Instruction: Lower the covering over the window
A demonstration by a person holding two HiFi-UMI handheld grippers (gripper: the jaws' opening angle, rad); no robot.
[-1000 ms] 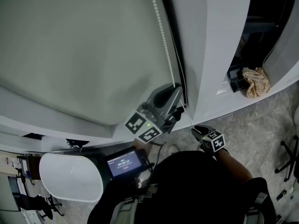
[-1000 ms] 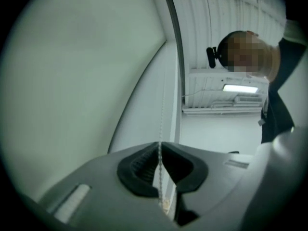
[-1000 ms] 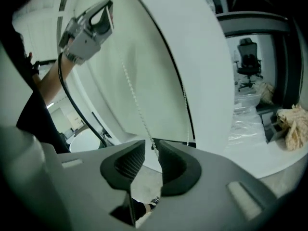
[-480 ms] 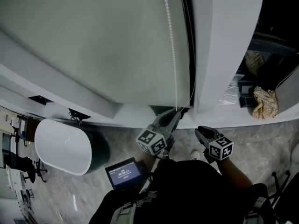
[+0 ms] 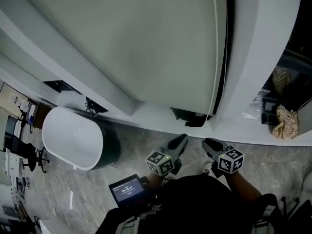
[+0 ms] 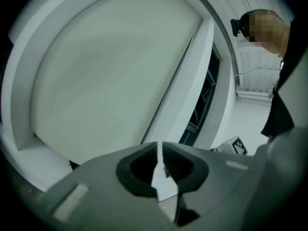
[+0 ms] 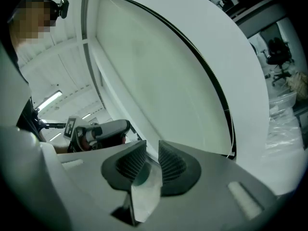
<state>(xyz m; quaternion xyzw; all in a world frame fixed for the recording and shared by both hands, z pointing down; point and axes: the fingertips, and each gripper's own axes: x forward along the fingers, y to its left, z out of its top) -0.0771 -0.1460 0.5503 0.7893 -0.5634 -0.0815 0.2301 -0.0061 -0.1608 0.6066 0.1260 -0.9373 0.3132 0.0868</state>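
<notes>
We see the blind (image 5: 146,38) hanging across the window, its bottom edge down by the sill (image 5: 151,116), with only a small dark gap at the lower right corner. The chain (image 5: 215,57) runs down the blind's right edge, next to the white pillar (image 5: 263,57). We hold both grippers low in front of us over the marble floor (image 5: 146,145), below the sill and apart from the chain. The left gripper (image 5: 183,139) points towards the blind; its jaws are all but together, with only a thin slit between the tips, and they hold nothing. The right gripper (image 5: 207,143) is just beside it. Its jaws have just been closing and now stand a little apart, with nothing between them. To our left a white tub (image 5: 73,138) with a dark green side sits on the floor near the wall. A small lit screen (image 5: 127,190) hangs at our chest. Past the pillar on the right, a crumpled cloth (image 5: 287,121) lies on a ledge.
</notes>
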